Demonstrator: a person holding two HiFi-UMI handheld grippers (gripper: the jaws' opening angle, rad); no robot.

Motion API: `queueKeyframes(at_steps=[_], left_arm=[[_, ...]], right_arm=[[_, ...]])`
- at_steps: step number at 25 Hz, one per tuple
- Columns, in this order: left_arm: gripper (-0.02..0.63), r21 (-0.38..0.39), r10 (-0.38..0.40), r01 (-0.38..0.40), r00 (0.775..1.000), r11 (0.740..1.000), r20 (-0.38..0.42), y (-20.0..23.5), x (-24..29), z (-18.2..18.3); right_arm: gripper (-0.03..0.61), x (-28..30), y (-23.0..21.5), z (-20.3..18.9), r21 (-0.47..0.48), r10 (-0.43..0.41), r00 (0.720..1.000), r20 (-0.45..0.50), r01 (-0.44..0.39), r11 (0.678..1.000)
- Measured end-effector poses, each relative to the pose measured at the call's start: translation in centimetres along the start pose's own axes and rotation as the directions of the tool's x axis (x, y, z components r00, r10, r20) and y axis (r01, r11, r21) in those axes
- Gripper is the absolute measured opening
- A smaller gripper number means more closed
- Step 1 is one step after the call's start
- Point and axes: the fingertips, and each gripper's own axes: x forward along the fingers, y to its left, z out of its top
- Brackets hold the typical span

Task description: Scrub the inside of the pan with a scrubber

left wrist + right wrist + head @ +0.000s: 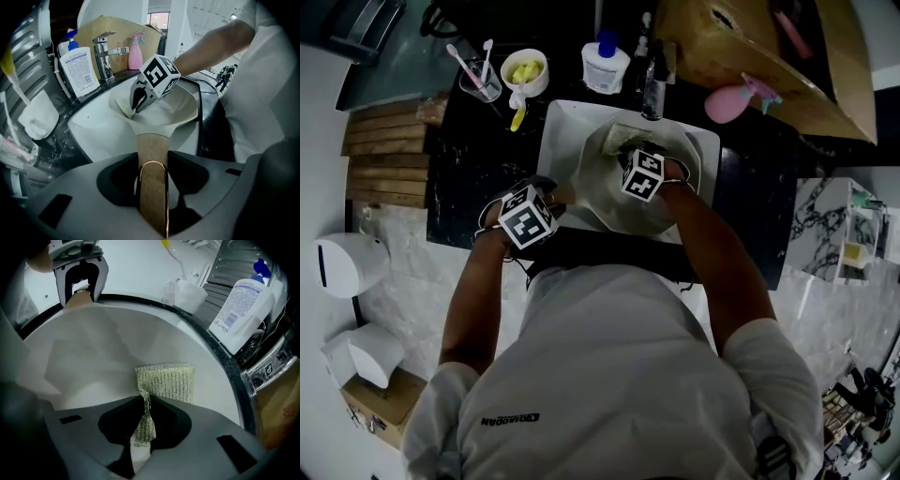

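Pan, white and round, lies in the white sink. My left claw is clenched on its pale wooden handle, and my right claw pinches the silvery-green mesh scrubber against the inner wall. Best practice, I judge: brace the handle and rub in firm, overlapping circles.

Head view: pan handle mostly hidden beneath left tongs; bottle print unreadable
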Motion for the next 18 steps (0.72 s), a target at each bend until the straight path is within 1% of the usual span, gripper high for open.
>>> queueKeyframes(at_steps=[6, 18], left_arm=[[0.199, 0.001, 0.000, 0.000, 1.000, 1.000, 0.000, 0.0, 0.0, 0.0], [0.199, 0.008, 0.007, -0.007, 1.000, 1.000, 0.004, -0.1, -0.1, 0.0]], right_arm=[[0.071, -0.8, 1.6, 0.8, 0.026, 0.048, 0.998, 0.029, -0.049, 0.998], [0.071, -2.0, 6.5, 2.0, 0.001, 0.142, 0.989, 0.050, -0.143, 0.990]])
